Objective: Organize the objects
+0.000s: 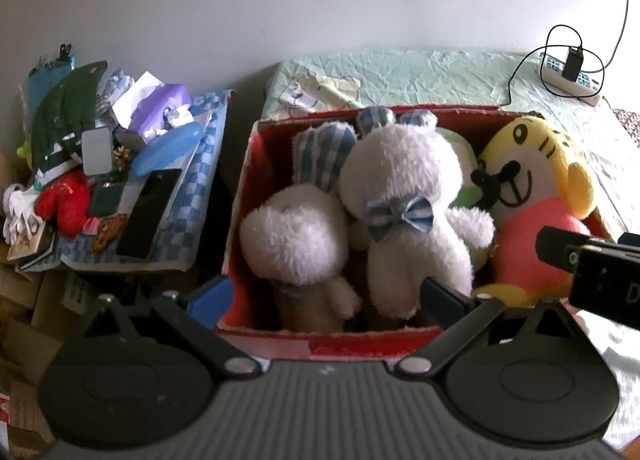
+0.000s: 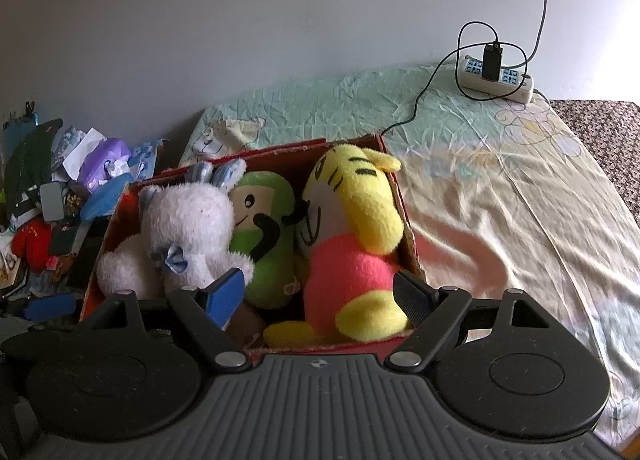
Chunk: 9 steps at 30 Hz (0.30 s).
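Four plush toys sit packed in the red cardboard box [image 1: 240, 220] on the bed: a white rabbit [image 1: 296, 244] at the box's 9 o'clock side, a white bear with a blue bow tie [image 1: 404, 196] pressed against it in the middle, a green plush [image 2: 264, 228] wedged behind the bear, and a yellow tiger in a pink shirt [image 2: 352, 244] at the 3 o'clock side. From my left wrist view, the left gripper [image 1: 330, 294] hovers over the near rim of the box with its jaws spread wide and nothing between them; its fingers straddle the rabbit and bear. From my right wrist view, the right gripper [image 2: 320, 296] is likewise spread and empty, with the tiger's lower body sitting in the gap between the fingers; I cannot tell whether they touch it. At 9 o'clock of the box lies a cluttered pile [image 1: 104, 164] on a blue checked cloth. At 1 o'clock, on the green sheet [image 2: 360, 100], rests a power strip [image 2: 500, 80] with a black charger plugged in.
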Available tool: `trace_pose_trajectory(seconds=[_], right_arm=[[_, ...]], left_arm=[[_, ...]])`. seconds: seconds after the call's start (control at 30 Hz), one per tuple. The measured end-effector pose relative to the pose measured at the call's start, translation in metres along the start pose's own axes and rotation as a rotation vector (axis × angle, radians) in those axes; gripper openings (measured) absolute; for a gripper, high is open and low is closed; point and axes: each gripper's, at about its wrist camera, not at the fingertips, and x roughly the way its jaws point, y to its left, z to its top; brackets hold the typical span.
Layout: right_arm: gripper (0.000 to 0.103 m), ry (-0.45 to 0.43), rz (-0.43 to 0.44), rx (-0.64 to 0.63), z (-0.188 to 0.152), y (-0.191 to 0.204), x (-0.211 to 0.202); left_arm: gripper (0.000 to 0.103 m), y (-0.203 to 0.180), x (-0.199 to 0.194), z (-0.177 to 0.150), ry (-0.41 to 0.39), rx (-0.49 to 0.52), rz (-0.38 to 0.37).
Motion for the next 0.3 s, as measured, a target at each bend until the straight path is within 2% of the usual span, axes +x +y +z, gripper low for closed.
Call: trace_pose_trajectory(seconds=[0.3], right_arm=[[0.084,-0.013,0.000,-0.014,0.0083,0.0051,0.0046]], left_arm=[[0.099,0.0040,0.0017,0.0088,-0.045,-0.002,0.016]])
